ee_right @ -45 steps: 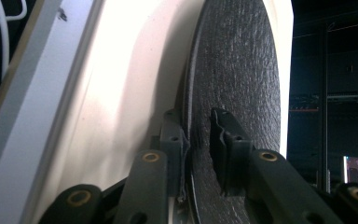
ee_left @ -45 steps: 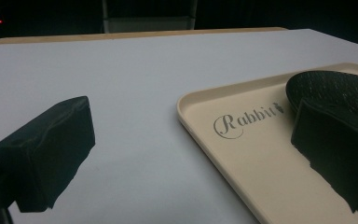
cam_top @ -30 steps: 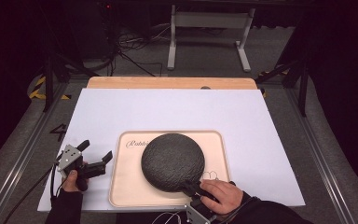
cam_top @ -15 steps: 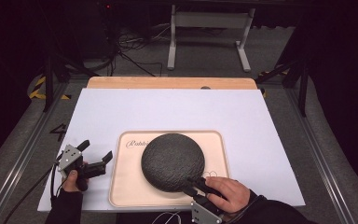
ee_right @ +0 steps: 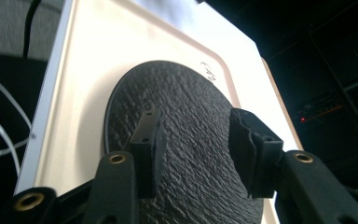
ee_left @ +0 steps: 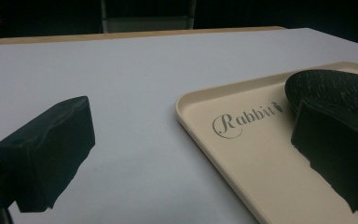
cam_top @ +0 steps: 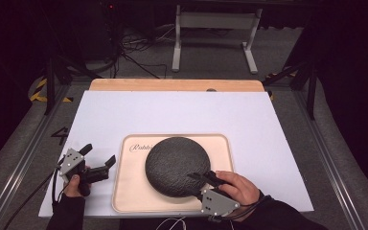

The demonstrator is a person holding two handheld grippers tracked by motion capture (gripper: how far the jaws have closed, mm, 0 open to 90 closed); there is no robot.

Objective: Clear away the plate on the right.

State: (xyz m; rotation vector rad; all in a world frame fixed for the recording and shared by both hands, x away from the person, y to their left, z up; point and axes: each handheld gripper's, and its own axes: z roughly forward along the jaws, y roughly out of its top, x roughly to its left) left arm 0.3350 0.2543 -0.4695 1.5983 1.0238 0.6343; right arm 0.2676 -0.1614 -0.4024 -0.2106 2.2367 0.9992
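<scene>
Your right gripper [cam_top: 202,178] has just been spreading its fingers, now apart over the near edge of the dark round mat [cam_top: 177,166] on the cream tray [cam_top: 124,191]. Your left gripper [cam_top: 98,155], fingers apart and empty, sits just left of the tray.

Tray's [ee_left: 242,154] right part cut off, black dome [ee_right: 186,140] hiding tray centre, lettering partly covered

The round plate [cam_top: 177,165] is charcoal black with a pebbled, rough-grained pattern; the tray [cam_top: 223,148] is pale cream, lettered "Rabbit" in grey script; the desk [cam_top: 172,112] top is plain white, edged in light wood; both hand-held grippers have black jaws.
</scene>
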